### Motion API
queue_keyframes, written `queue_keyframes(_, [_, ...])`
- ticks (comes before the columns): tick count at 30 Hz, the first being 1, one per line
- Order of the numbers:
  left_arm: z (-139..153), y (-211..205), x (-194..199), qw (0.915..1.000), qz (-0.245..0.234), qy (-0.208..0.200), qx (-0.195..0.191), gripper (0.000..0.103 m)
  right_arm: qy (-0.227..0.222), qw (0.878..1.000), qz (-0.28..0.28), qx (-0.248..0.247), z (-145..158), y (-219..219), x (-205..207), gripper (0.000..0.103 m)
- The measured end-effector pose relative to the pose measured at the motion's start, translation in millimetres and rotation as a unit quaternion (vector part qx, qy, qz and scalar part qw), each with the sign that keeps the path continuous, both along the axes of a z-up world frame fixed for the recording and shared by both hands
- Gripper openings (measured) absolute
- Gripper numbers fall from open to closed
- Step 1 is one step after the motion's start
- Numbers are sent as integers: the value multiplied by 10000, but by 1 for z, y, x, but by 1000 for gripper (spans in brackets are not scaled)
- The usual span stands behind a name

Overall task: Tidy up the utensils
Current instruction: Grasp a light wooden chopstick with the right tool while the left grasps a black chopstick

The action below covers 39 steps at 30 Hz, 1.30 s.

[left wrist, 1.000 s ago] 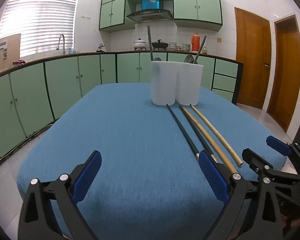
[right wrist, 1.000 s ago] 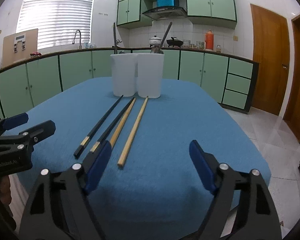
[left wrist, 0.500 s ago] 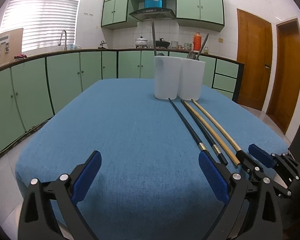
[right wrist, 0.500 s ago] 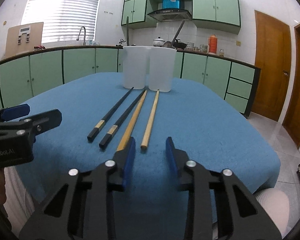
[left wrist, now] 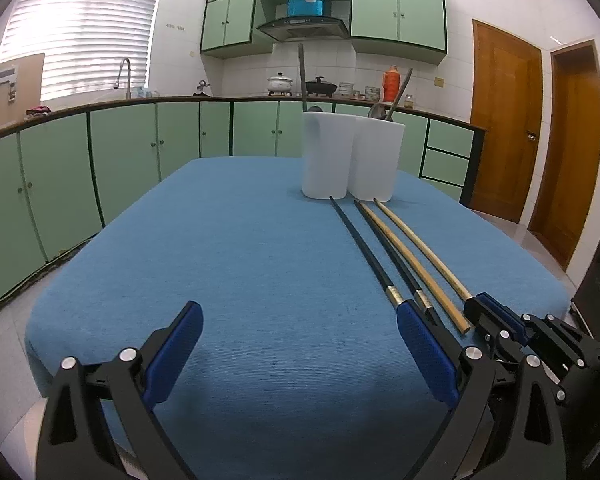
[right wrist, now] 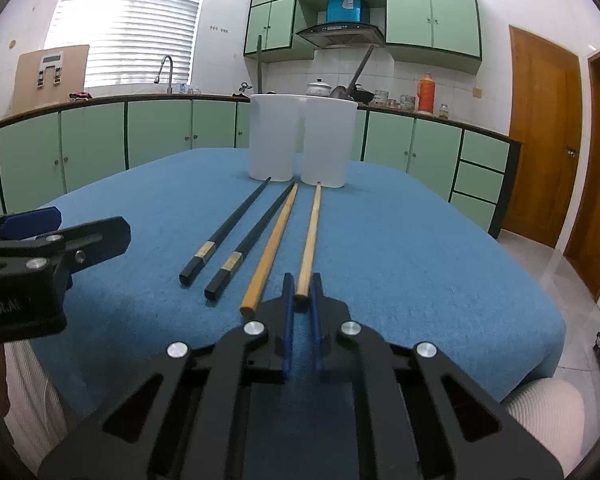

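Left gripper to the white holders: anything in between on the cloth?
Left wrist view: bare blue cloth between the open left gripper and the white holders; the four chopsticks lie just right of that line.

Four chopsticks lying side by side on the desk, tips toward two cups standing together behind them, with utensils inside.
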State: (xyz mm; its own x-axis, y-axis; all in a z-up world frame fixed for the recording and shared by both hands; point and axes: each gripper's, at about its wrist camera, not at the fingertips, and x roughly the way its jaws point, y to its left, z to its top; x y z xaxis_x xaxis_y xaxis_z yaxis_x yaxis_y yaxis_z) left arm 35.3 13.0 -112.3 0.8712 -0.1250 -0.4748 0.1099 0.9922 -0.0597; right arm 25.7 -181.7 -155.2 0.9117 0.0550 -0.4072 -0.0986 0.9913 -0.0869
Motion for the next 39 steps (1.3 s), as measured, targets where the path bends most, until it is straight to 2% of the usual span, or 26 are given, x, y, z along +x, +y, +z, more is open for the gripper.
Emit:
queue_keyframes(8, [-4,-22,2,9997,-189,104,86,95,8,9993,-349,160,-1,-23,-9,6])
queue_keyframes(10, [-6,-29,3,9996,-216,128,150,91,9,9992,-376,165,-2,-27,-11,6])
queue_keyframes(12, [-9,-35,6,9993,-237,208,210,82,11,9992,-366,188,-3,-29,-13,6])
queue_keyframes(16, [-13,-44,10,9989,-272,301,236,73,-8,9991,-360,209,-4,-32,-15,6])
queue_keyframes(19, [-15,-51,12,9987,-278,285,320,61,9,9990,-369,252,-4,-34,-15,6])
queue_keyframes(24, [-16,-59,11,9986,-329,245,323,33,34,9987,-398,315,-4,-38,-14,6])
queue_keyframes(31, [-18,-71,4,9989,-269,173,330,13,44,9987,-378,336,-4,-41,-14,6])
queue_keyframes(32, [-18,-72,4,9990,-270,183,317,8,45,9987,-375,343,-4,-41,-14,6])
queue_keyframes(39, [-12,-67,5,9994,-193,219,173,7,-39,9987,-364,341,0,-45,-16,6])
